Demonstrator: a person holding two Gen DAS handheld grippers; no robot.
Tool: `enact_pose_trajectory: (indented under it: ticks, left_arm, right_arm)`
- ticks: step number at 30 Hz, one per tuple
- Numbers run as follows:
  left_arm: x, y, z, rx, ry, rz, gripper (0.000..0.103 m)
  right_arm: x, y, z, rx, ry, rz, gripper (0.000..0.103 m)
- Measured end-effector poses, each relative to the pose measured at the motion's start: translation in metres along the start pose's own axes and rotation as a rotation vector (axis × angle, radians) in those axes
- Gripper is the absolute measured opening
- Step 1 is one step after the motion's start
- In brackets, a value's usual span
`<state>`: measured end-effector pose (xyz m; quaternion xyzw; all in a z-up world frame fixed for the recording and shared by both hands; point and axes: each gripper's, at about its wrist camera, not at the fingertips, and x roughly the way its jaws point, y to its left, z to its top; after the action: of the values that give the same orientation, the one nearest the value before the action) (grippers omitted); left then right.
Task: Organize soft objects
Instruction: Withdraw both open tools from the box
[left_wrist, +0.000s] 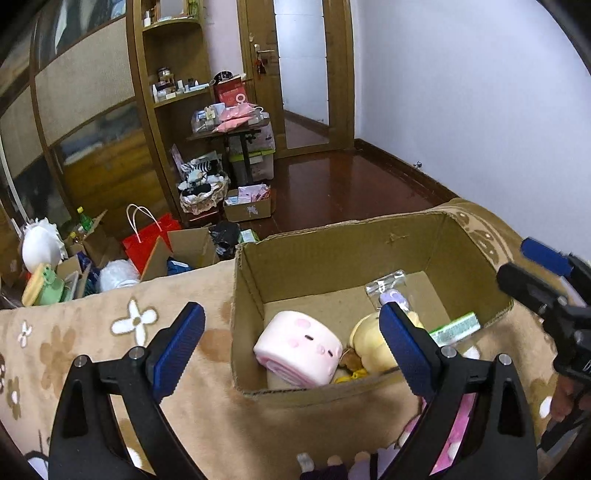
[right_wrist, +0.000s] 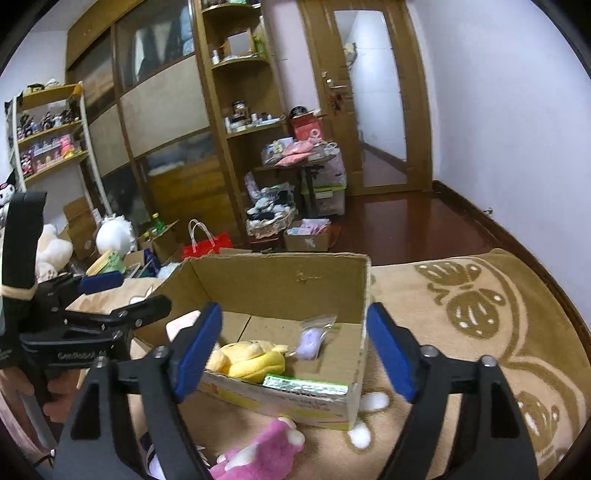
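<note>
Basically, both grippers hung over the cardboard box (left_wrist: 332, 258) w/ nothing held — the left gripper (left_wrist: 291, 347) had its fingers spread wide and empty, and the right gripper (right_wrist: 295, 354) was likewise agape and empty. The box sat on a beige flowered blanket (left_wrist: 92, 350) and already held a pink roll plush (left_wrist: 299, 347), a yellow plush (right_wrist: 247, 360), a small bagged purple item (right_wrist: 312, 341) and a green packet (right_wrist: 306, 387). One soft thing lay outside: a pink-and-white plush (right_wrist: 258, 450) on the blanket, just beside the box's near wall, below the right gripper. My read: that plush was the next pick. To do it well, the right gripper probably needed to drop low, straddle the plush's body rather than a limb, squeeze gently — it would compress — then lift clear of the box rim before releasing over the bare floor area near the bagged item. The left gripper was best kept aside.
</note>
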<state>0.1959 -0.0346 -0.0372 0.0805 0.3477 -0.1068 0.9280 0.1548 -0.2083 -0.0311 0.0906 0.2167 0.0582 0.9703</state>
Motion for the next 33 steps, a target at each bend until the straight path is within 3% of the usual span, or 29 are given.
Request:
enact_pose_trajectory:
  ticks: [4,9,18,33]
  left_arm:
    - [-0.012,0.001,-0.004,-0.01,0.002,0.0,0.096]
    - [-0.03,0.004,-0.011,-0.023,-0.004,0.01,0.099]
    - [-0.066,0.013,-0.023,-0.081,0.0,0.005,0.099]
    - [-0.113,0.013,-0.052,-0.08,0.033,0.003,0.099]
  right_arm:
    - [-0.013,0.001,0.002,0.003,-0.008,-0.016,0.093]
    - [-0.032,0.005,-0.001,0.018,-0.025,-0.025,0.103]
    - [-0.063,0.014,-0.005,0.032,-0.012,-0.033,0.103]
    - [-0.11,0.03,-0.025,0.039,0.019,-0.079,0.103]
